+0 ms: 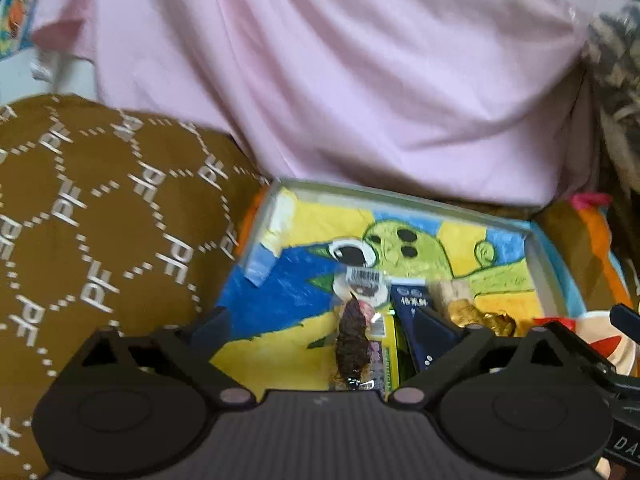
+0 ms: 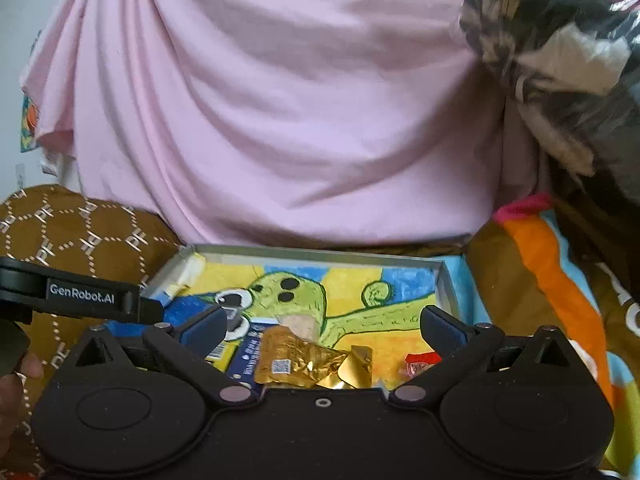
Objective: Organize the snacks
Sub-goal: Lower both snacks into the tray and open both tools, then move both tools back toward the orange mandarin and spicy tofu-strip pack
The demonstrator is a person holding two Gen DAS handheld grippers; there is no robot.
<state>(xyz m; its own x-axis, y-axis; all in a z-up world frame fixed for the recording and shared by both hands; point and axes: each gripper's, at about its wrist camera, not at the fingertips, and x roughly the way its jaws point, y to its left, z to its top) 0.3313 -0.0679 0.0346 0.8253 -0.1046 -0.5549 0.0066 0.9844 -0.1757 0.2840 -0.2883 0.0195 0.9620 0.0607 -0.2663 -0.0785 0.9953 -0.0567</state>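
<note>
A shallow tray [image 1: 400, 196] with a painted green cartoon figure on yellow and blue holds several snacks. In the left wrist view I see a clear packet with a dark dried snack [image 1: 354, 344], a dark blue packet [image 1: 416, 312] and gold wrappers [image 1: 480, 318]. My left gripper [image 1: 324, 320] is open above the tray's near side, holding nothing. In the right wrist view the tray [image 2: 320, 254] holds a gold packet [image 2: 296, 360], the blue packet [image 2: 244, 354] and a red candy [image 2: 420, 362]. My right gripper [image 2: 324, 326] is open and empty over them.
A person in a pink shirt [image 1: 340, 80] sits right behind the tray. A brown patterned cushion [image 1: 100, 216] lies to the left. A colourful orange and blue cloth [image 2: 552, 280] lies to the right. The left gripper's body [image 2: 80, 292] shows in the right wrist view.
</note>
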